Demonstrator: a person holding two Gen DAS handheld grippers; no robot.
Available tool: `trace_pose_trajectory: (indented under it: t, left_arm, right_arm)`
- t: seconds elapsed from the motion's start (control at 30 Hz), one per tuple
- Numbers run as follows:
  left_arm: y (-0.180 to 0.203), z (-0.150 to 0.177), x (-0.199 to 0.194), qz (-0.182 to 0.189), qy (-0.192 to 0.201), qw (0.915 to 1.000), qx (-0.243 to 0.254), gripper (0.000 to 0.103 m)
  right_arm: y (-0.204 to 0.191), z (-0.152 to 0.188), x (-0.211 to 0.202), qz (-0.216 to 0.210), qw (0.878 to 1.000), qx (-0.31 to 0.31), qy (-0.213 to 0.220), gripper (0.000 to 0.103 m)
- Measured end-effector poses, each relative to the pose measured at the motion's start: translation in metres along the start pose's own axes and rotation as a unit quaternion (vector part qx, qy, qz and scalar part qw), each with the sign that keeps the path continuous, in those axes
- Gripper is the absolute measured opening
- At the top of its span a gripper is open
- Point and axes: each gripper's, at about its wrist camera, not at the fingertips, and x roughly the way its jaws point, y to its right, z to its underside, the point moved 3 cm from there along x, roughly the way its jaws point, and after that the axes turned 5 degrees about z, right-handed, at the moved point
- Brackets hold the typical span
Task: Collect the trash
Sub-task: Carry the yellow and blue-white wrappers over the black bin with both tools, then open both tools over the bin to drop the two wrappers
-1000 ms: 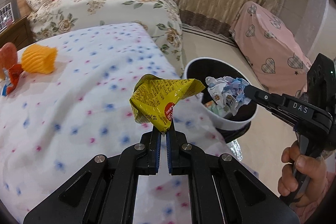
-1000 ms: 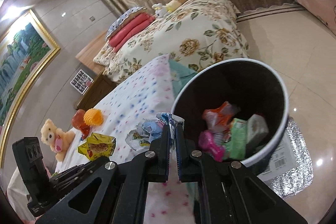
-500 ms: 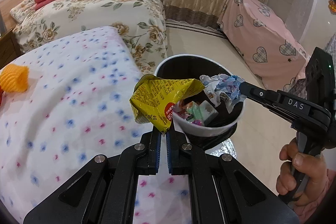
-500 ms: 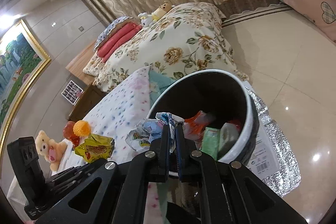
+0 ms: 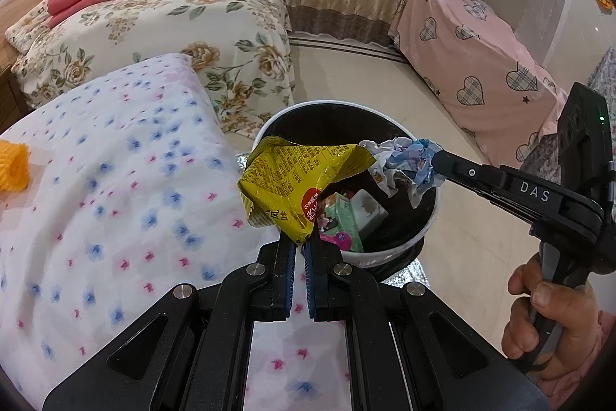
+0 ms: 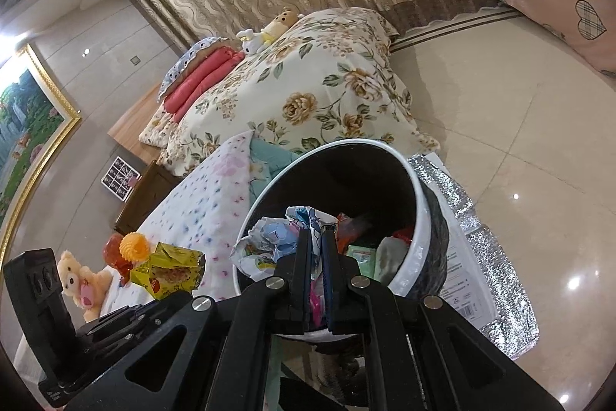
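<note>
My left gripper (image 5: 301, 237) is shut on the bottom corner of a yellow snack bag (image 5: 296, 180), which hangs over the near-left rim of a white-rimmed dark trash bin (image 5: 400, 245). My right gripper (image 6: 316, 232) is shut on a crumpled blue-and-white paper wad (image 6: 277, 237), held above the bin's mouth (image 6: 417, 218). In the left wrist view the wad (image 5: 404, 162) shows at the tip of the right gripper (image 5: 435, 160), over the bin's right side. The bag (image 6: 169, 270) also shows in the right wrist view. Several wrappers lie inside the bin.
The bin stands on the tiled floor beside a dotted bedspread (image 5: 115, 187). A floral bed (image 5: 161, 26) lies behind, a pink heart-print cover (image 5: 481, 64) to the right. An orange item (image 5: 13, 164) and a teddy bear (image 6: 82, 280) rest on the dotted bed. Silver foil sheet (image 6: 485, 257) lies under the bin.
Both grippers have shifted toward the bin with their loads; the bag now hangs over the bin's near rim and the paper wad sits over its opening. Neither grip has altered.
</note>
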Motion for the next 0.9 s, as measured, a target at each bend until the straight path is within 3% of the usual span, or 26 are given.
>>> trace_pose_trajectory:
  t: [0.8, 0.9]
  left_arm:
    - [0.014, -0.018, 0.038, 0.005, -0.024, 0.9997, 0.008, 0.004]
    - [0.013, -0.018, 0.039, 0.000, -0.024, 0.9997, 0.006, 0.006]
  right_arm:
    - [0.009, -0.018, 0.017, 0.023, 1.000, -0.002, -0.004, 0.005]
    - [0.009, -0.020, 0.019, 0.024, 1.000, -0.003, -0.009, 0.010]
